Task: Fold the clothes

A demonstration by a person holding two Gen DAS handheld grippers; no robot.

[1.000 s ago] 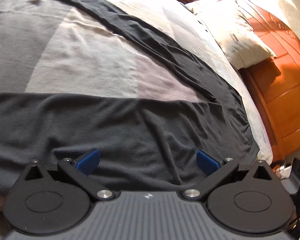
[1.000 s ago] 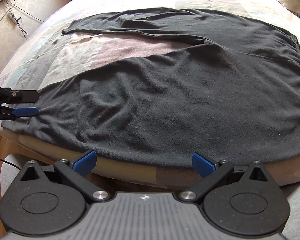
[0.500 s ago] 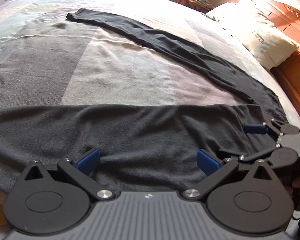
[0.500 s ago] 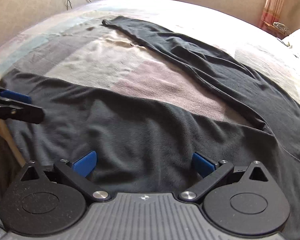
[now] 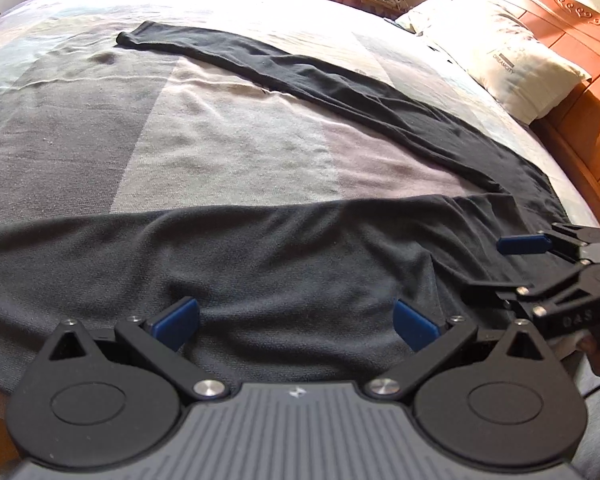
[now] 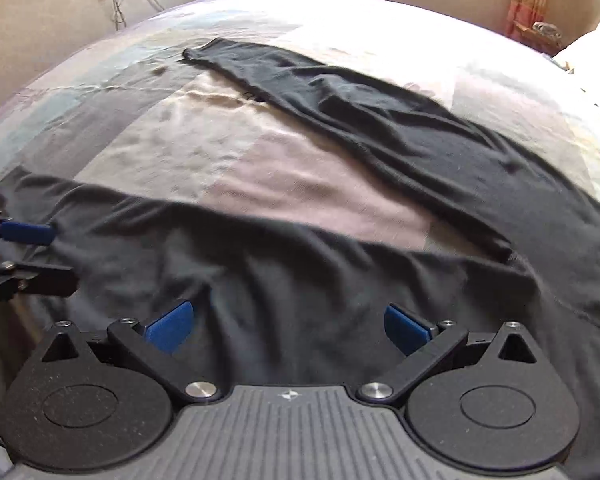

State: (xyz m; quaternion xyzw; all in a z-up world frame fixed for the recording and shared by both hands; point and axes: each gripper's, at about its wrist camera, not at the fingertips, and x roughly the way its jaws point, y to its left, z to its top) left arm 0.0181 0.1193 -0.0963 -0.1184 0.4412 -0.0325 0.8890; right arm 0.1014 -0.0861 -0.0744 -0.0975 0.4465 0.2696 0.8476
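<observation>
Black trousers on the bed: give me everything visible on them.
The black trousers are soft, knit-looking fabric, spread flat on the bedspread in a V. The near leg runs along the bed's front edge, lightly wrinkled; the far leg slants away to its cuff. The legs join at the right. Both the left gripper and the right gripper are open over the near leg, gripping nothing.

The dark trousers [image 6: 300, 280] ran off the right edge of the right wrist view, smeared by blur at centre, while in the left wrist view the right tool [image 5: 512, 268] was cut by the right edge and the pillow's [image 5: 512, 56] lettering was too small to read.
</observation>
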